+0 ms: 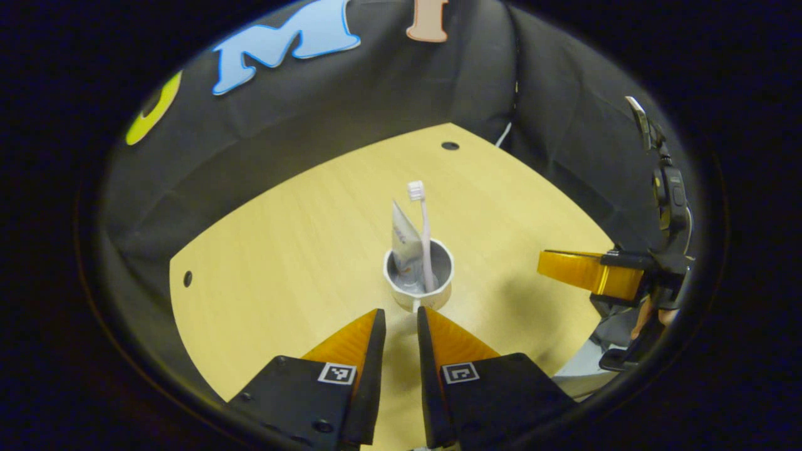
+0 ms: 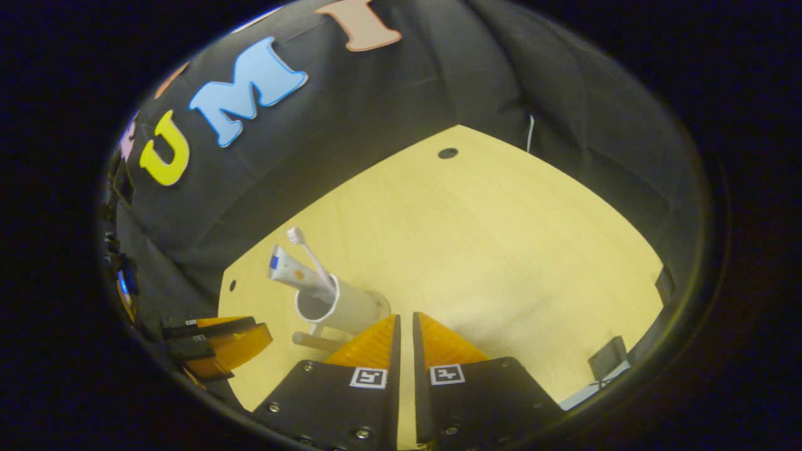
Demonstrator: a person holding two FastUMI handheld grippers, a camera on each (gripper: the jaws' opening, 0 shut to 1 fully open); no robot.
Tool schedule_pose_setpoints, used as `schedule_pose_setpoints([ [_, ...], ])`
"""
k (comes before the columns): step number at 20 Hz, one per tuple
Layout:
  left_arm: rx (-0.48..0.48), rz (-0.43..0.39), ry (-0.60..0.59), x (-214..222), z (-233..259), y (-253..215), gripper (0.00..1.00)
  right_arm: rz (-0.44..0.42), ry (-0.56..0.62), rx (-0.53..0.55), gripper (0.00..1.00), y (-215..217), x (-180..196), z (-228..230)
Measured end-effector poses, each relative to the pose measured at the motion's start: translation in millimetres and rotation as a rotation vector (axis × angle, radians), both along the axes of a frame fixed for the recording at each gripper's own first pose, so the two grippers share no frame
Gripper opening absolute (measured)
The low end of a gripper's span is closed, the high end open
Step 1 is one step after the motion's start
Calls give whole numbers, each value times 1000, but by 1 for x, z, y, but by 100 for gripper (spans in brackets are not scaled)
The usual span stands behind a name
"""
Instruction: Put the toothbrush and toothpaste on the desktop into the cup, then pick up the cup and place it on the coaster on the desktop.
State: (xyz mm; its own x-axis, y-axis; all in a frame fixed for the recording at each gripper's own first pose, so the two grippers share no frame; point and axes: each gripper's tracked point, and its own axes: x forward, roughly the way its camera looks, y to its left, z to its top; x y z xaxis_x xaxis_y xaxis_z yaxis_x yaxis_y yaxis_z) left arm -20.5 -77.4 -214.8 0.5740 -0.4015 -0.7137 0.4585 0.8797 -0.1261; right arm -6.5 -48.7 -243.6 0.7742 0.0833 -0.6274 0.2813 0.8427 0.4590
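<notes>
The pale yellow wooden surface [image 1: 301, 250] is showing a fine, smooth grain with a soft matt sheen. The white plastic cup [image 1: 418, 279] is looking smooth and slightly glossy. The orange translucent plastic tongs [image 1: 399, 316] are showing a ribbed texture, and their black mounts are looking matt.

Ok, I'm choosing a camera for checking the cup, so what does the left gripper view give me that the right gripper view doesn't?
Left gripper view: a look down into the cup, with the right claw off to one side. Right gripper view: the cup's outer wall seen from the side, the left claw at lower left, and a dark object at the desktop's edge. Shared: the toothbrush and toothpaste standing in the cup on the wooden desktop.
</notes>
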Motion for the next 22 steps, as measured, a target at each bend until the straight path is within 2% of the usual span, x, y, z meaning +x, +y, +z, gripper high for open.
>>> schedule_pose_setpoints([
  [3,-82,105,-122,-6,38,31,34,76,-102,-101,11,17,12,38],
  [5,-142,210,-252,-6,70,62,34,130,-233,-208,10,27,20,87],
  [8,-210,294,-391,-9,111,84,34,167,-378,-288,11,44,22,141],
  [11,-222,390,-510,-22,131,106,36,189,-484,-345,11,57,25,174],
  [13,-245,440,-584,-28,147,122,33,190,-553,-396,10,61,22,195],
  [16,-240,479,-670,-32,162,139,33,180,-615,-431,10,66,20,214],
  [19,-236,478,-680,-35,168,141,37,181,-617,-440,10,68,19,215],
  [22,-239,476,-683,-35,170,142,37,175,-615,-446,10,69,17,217],
])
